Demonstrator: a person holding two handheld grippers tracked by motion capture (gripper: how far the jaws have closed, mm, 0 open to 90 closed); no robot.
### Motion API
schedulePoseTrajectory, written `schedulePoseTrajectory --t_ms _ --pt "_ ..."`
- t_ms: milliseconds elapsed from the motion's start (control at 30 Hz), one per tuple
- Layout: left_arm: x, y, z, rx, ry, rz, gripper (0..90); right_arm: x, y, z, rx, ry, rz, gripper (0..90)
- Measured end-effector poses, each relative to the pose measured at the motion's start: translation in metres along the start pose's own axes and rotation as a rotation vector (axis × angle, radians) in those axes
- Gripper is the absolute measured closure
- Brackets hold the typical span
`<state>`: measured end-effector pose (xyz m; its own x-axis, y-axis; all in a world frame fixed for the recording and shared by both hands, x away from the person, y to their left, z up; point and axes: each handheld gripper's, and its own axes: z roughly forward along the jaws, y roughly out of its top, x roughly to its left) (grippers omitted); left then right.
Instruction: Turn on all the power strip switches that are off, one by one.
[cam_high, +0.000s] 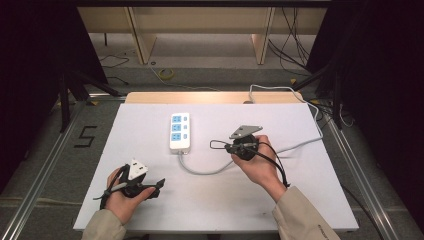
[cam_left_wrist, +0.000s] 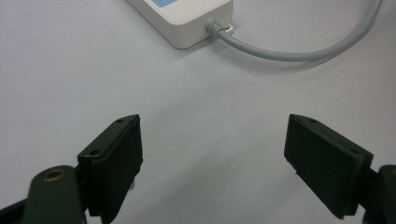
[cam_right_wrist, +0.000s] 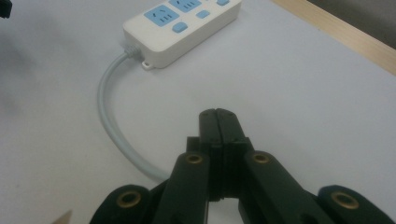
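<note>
Item: white power strip (cam_high: 179, 132), three blue socket faces with blue switches beside them, lying flat on the white worktop (cam_high: 150, 210). Long axis runs from the person's side toward the far edge of the worktop; the cord end points toward the person. Grey cord (cam_high: 200, 171) leaves that near end, curves away to the right of the strip, passes close by the right hand and runs on to the worktop's right far corner. In the left gripper view the strip's cord end (cam_left_wrist: 187, 21) sits at the top of the picture, with the cord (cam_left_wrist: 289, 53) bending off to the right. In the right gripper view the strip (cam_right_wrist: 182, 28) lies at upper left, its cord (cam_right_wrist: 112, 126) sweeping down from the near end. Left tool (cam_high: 150, 189): held in the left hand (cam_high: 120, 197), nearer the person than the strip and to its left, well apart from it; jaws spread wide with bare worktop between them, holding nothing (cam_left_wrist: 212, 163). Right tool (cam_high: 215, 145): held in the right hand (cam_high: 257, 167), to the right of the strip's cord end, near but not touching; jaws pressed together with nothing between them (cam_right_wrist: 218, 122). Grey plate (cam_high: 245, 131) on top of the right tool.
</note>
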<state>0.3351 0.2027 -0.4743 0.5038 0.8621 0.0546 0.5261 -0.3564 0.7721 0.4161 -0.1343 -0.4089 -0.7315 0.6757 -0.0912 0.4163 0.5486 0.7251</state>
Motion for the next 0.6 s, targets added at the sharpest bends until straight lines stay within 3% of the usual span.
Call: schedulePoseTrajectory --t_ms 600 --pt "-0.001 -0.001 0.001 0.002 -0.007 -0.008 19.4 0.003 0.024 0.019 0.014 0.021 -0.007 90.0"
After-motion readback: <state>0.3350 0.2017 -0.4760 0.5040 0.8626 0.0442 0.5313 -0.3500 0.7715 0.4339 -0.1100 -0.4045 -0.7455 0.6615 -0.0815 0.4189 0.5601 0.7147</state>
